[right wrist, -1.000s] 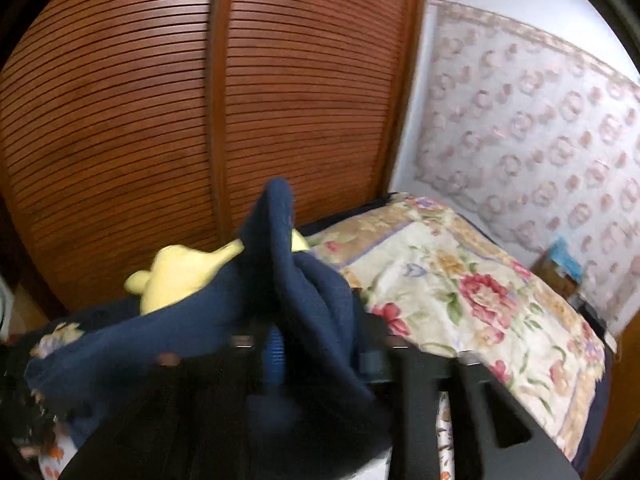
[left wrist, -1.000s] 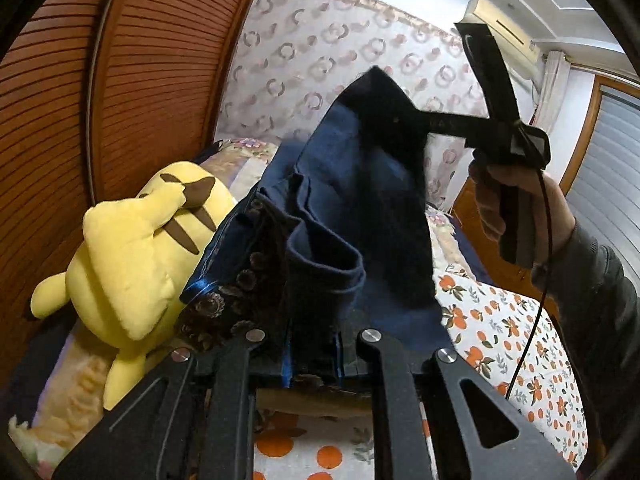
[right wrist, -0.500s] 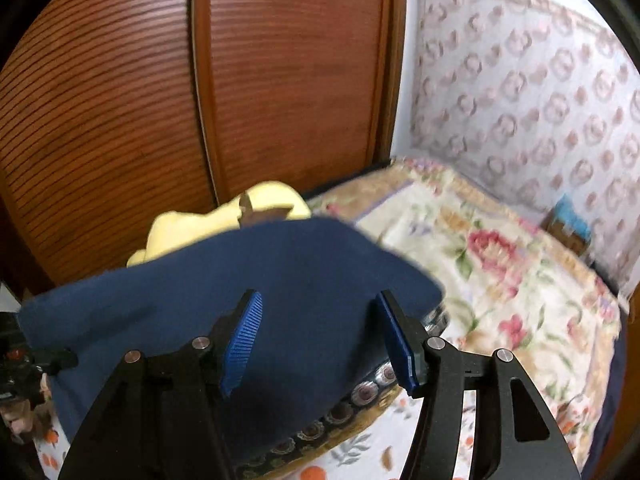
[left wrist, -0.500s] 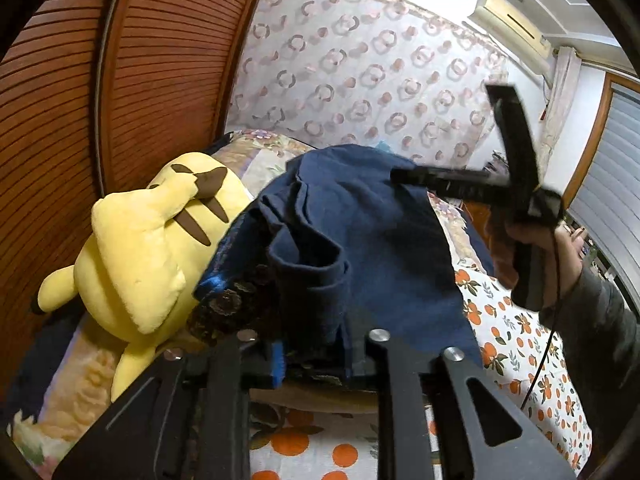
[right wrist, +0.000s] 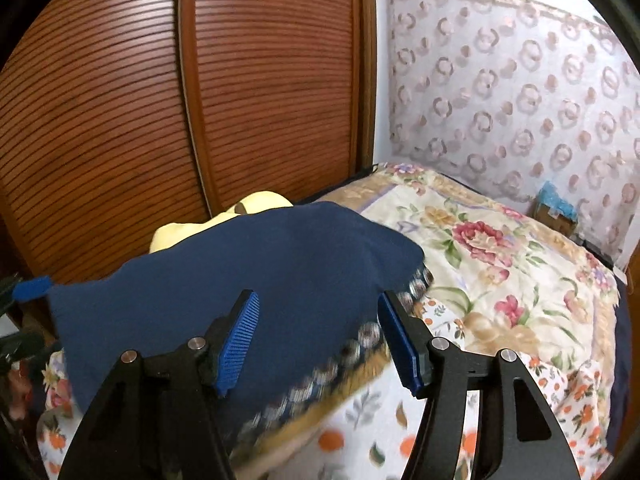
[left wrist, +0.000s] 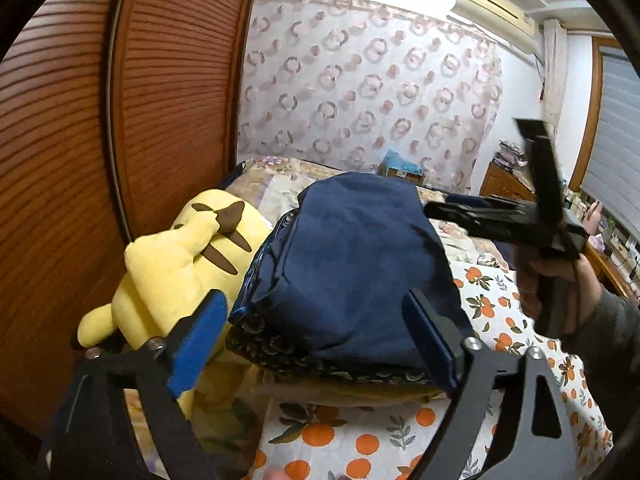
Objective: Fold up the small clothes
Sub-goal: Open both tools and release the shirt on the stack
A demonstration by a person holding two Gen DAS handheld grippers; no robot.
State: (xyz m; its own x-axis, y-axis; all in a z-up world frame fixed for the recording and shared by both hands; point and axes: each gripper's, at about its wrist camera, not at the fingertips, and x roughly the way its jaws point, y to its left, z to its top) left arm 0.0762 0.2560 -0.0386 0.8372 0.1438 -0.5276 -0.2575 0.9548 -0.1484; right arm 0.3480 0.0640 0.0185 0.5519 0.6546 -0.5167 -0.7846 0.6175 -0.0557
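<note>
A dark blue garment (left wrist: 352, 264) lies folded in a mound on top of a stack of clothes with a patterned dark trim, on the bed. It also shows in the right wrist view (right wrist: 248, 280). My left gripper (left wrist: 316, 336) is open, its blue pads either side of the garment's near edge, holding nothing. My right gripper (right wrist: 318, 340) is open and empty just in front of the garment. In the left wrist view the right gripper (left wrist: 440, 210) hovers over the garment's right side, held by a hand.
A yellow plush toy (left wrist: 180, 272) lies left of the garment against the brown slatted wardrobe (left wrist: 100, 140). The bed has an orange-print sheet (left wrist: 500, 320) and a floral quilt (right wrist: 500, 248). A curtained wall (left wrist: 360, 92) stands behind.
Both grippers have let go of the blue garment and opened. The garment, held up in the air a second ago, has dropped onto the stack. The right gripper has lowered and drawn back.
</note>
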